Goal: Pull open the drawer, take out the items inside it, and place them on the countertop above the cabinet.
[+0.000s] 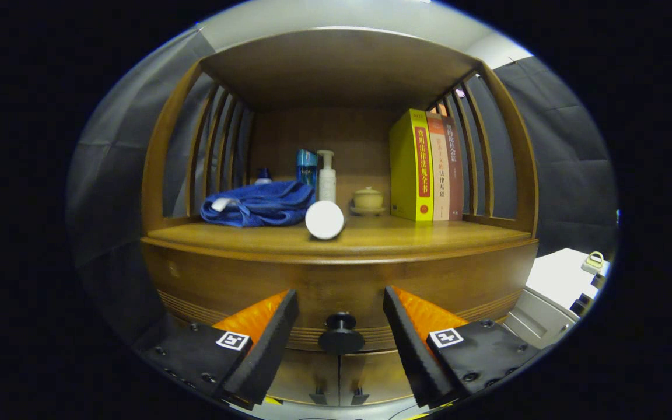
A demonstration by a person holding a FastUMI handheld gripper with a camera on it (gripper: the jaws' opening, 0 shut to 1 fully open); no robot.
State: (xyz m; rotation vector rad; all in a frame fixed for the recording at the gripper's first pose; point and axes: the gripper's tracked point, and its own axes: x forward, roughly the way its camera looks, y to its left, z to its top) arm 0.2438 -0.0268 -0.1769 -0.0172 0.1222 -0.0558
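Wooden cabinet (pixel 336 280) with slatted sides stood against the booth's black cloth wall (pixel 569 157), pale ceiling (pixel 342 14) above, white unit (pixel 557 280) beside it, warm dim light.

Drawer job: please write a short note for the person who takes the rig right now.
Gripper: open, holding nothing, its fingers on either side of the black drawer knob, not touching it.
Drawer: closed, so its contents are hidden.
Countertop: carries a blue towel, a white round item, bottles and books.
Done: approach only.
Left: grip knob, pull the drawer open, move items up.
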